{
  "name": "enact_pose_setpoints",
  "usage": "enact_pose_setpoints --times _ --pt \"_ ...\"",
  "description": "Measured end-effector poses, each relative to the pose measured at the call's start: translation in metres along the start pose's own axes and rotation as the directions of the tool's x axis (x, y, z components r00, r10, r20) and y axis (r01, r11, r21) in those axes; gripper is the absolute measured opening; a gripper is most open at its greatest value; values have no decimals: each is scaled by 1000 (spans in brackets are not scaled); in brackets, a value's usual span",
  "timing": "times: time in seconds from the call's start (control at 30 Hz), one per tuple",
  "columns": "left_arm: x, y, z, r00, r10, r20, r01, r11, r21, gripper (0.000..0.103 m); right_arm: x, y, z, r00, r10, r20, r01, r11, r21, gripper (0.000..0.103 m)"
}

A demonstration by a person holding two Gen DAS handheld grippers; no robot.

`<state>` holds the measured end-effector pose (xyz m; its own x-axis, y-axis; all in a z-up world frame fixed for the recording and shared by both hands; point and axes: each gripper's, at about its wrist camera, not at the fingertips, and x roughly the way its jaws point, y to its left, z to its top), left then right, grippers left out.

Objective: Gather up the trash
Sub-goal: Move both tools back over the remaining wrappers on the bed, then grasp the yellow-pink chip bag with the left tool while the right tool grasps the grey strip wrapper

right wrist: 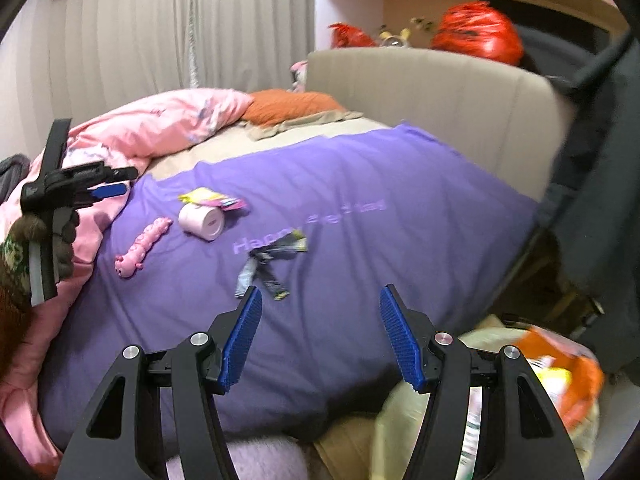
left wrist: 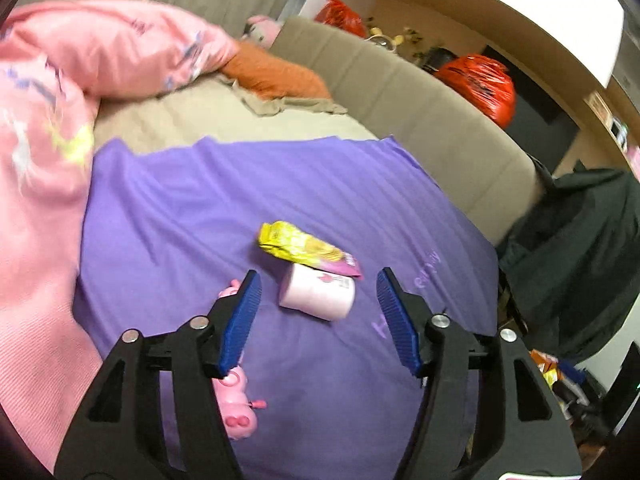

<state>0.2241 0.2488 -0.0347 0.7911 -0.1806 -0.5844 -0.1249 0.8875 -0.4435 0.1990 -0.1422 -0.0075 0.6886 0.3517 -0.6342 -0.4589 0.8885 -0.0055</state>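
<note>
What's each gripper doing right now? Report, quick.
Left gripper: open, holding nothing, pink cup lying on the purple blanket beyond its fingertips.
Right gripper: open, empty, above the blanket.

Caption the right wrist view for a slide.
Open right gripper hovers over purple blanket strewn with torn wrappers.

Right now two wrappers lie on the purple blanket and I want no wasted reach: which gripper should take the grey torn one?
Probably the right gripper: the grey torn wrapper lies just ahead of its open jaws. The left gripper, also open, faces the pink cup and yellow wrapper instead.
</note>
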Motion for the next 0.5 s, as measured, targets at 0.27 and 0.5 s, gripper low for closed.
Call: enact_pose_setpoints --times 0.27,0.5 --pt "72 -6 3 991 58 -123 -56 998 20 66 57 25 0 998 49 -49 -50 998 -26 58" --pt "136 21 33 984 91 -154 -112 985 -130 66 76 12 -7 998 28 -48 -28 1000 2 58"
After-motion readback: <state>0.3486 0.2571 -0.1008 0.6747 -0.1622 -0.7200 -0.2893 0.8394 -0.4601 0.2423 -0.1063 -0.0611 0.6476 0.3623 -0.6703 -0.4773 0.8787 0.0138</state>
